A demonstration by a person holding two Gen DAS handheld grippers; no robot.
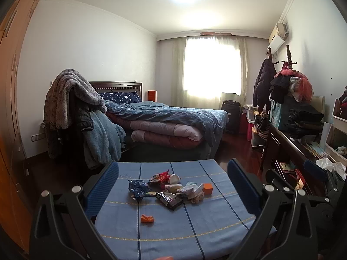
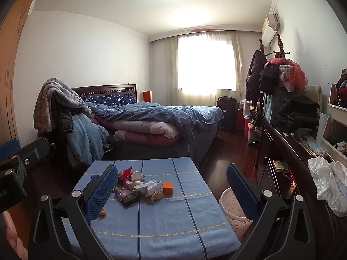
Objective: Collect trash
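Trash [image 1: 171, 189], a loose heap of crinkled foil snack wrappers, crumpled white tissue and a small orange box [image 1: 207, 189], lies near the middle of the blue striped cloth-covered table [image 1: 195, 223]. One orange scrap [image 1: 147, 218] sits apart, nearer me than the heap. Both the left hand-held gripper [image 1: 173, 186] and the right hand-held gripper [image 2: 173, 186] hover spread wide, holding nothing. Slick foil could slip from the pads, I reckon, and a pinch on tissue might drag the cloth. A pale speckled bin [image 2: 234, 208] stands just beside the table's right edge; light pieces could miss it.
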